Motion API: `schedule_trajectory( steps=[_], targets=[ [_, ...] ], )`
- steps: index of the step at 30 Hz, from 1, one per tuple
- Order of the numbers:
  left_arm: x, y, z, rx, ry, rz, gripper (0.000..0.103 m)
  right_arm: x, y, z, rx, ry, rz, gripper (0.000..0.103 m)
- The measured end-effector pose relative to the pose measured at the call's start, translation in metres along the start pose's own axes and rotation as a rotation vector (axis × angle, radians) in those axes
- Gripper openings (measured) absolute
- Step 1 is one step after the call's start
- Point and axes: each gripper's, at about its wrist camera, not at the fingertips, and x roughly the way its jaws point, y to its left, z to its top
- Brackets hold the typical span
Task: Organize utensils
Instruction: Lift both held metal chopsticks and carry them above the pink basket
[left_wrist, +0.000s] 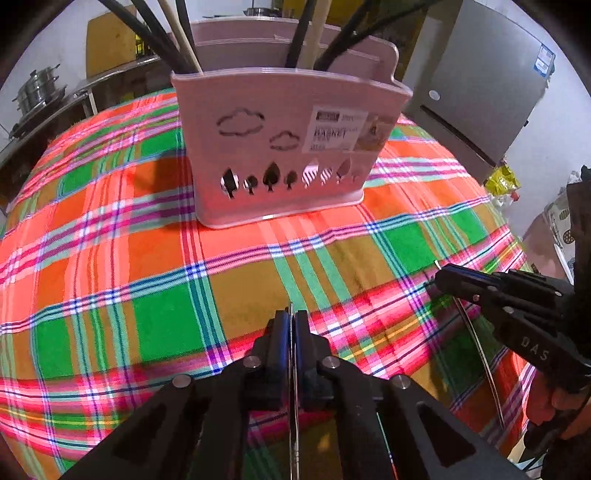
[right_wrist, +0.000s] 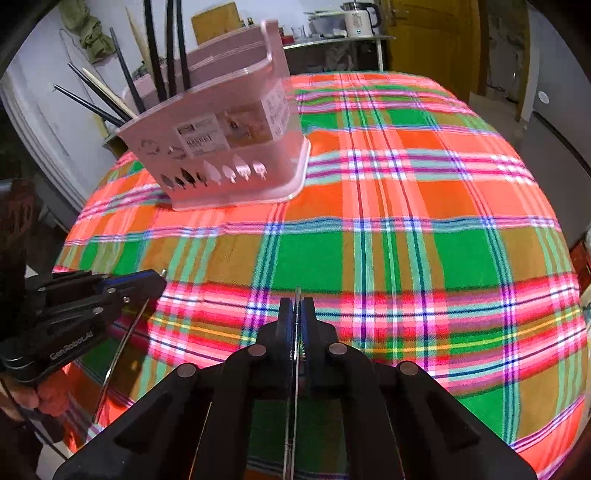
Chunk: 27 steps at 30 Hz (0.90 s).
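Note:
A pink utensil basket (left_wrist: 280, 147) (right_wrist: 221, 147) stands on the plaid tablecloth (left_wrist: 147, 258), holding several black handles and pale wooden sticks. My left gripper (left_wrist: 291, 317) is shut on a thin metal utensil (left_wrist: 294, 406) seen edge-on, with its end poking just past the fingertips. It hangs in front of the basket, above the cloth. My right gripper (right_wrist: 297, 304) is likewise shut on a thin metal utensil (right_wrist: 293, 406). Each wrist view shows the other gripper from the side: the right gripper (left_wrist: 441, 277) with its curved metal utensil (left_wrist: 480, 354), and the left gripper (right_wrist: 160, 280) with its utensil (right_wrist: 122, 343).
A grey fridge (left_wrist: 480, 74) stands behind the table on the right. Steel pots (left_wrist: 37, 88) sit on a shelf at the left. A white kettle (right_wrist: 358, 18) and a yellow door (right_wrist: 432, 37) lie beyond the table's far edge. A hand (right_wrist: 40, 398) holds the left gripper's handle.

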Motion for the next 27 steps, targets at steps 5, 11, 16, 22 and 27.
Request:
schedule_trajectory(
  steps=[5,11,16,22,27],
  targets=[
    [-0.023,0.001,0.009,-0.003,-0.052,-0.009,0.003,-0.020,0.001,0.010,0.003,-0.056,0.011,0.004],
    [-0.067,0.004,0.024,-0.002,-0.145,-0.013,0.003,-0.051,0.009,0.023,-0.010,-0.135,0.019,0.004],
    [-0.103,0.004,0.038,-0.002,-0.226,-0.020,0.003,-0.081,0.019,0.036,-0.028,-0.217,0.028,0.004],
    [-0.134,0.002,0.046,0.007,-0.296,-0.016,0.003,-0.108,0.030,0.045,-0.050,-0.298,0.033,0.004],
    [-0.142,0.001,0.040,0.003,-0.309,-0.024,0.003,-0.117,0.036,0.043,-0.059,-0.321,0.038,0.004]
  ],
)
